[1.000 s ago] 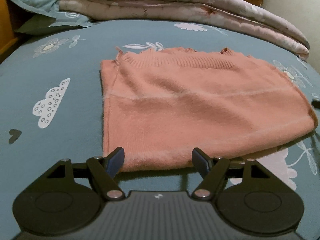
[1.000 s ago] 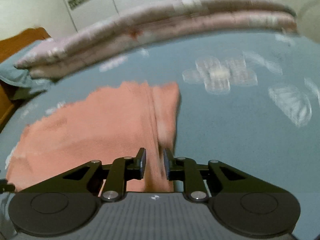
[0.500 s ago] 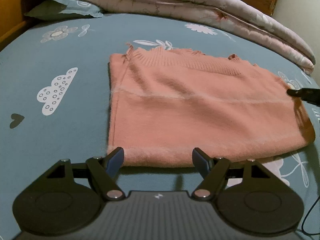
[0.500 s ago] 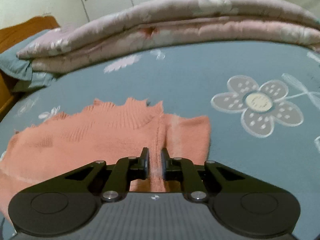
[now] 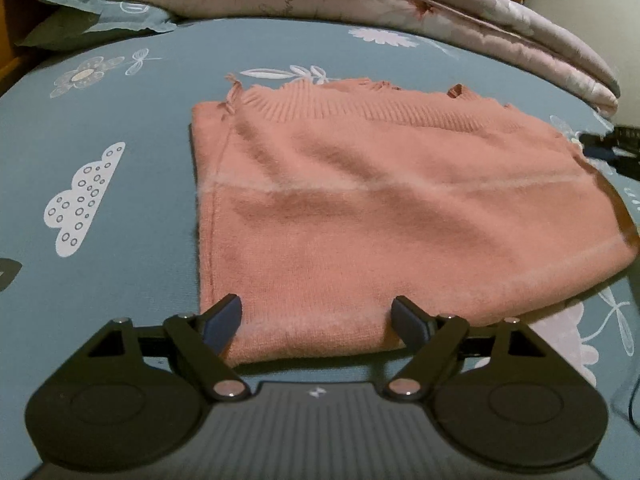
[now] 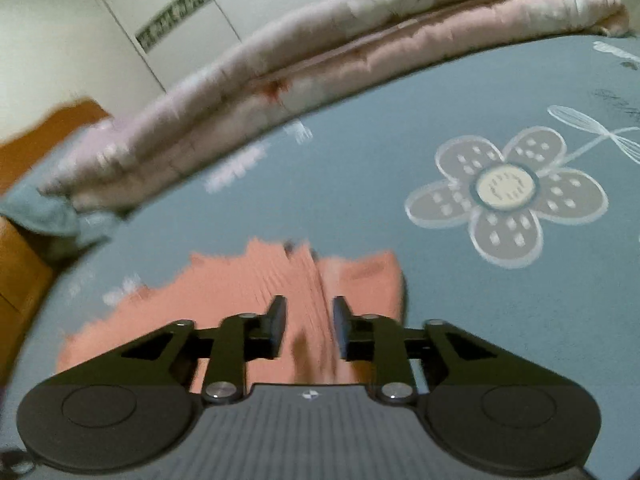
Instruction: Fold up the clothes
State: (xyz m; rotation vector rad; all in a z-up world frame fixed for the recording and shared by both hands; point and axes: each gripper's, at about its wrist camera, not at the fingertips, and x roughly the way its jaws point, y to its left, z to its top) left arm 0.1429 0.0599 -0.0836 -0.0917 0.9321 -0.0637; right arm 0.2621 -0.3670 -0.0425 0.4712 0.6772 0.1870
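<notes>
Salmon-pink fuzzy knit, that's the sweater (image 5: 380, 208) I'm working on, and it's lying folded flat on the teal bedsheet (image 5: 132, 148), ribbed scalloped neckline on the far edge, a paler line running across the middle of it. My left gripper (image 5: 318, 322) sits low at the near folded edge with its jaws spread wide and opening further; the hem lies between the two fingers but neither pad is pressing on it, so nothing's gripped on that side.

Over in the right wrist view things are smeared with motion blur. My right gripper (image 6: 308, 326) is over the sweater's (image 6: 240, 320) end nearest the flower print, jaws fairly narrow and opening right now. Pink knit fills the gap between the fingers, but I see daylight on both sides of the pads, so I'd call it let go, not pinched.

Writing-wise there's not much. Each gripper body has a tiny white logo mark on the ribbed grey housing, too small to read. The folded quilt (image 5: 360, 4) along the far side of the bed has a bit of cursive script printed on it that I can't make out. The sheet has a cloud (image 5: 82, 200) and a big grey flower (image 6: 506, 192) printed on it. From the left camera I can just catch the right gripper's dark tip at the sweater's right edge
</notes>
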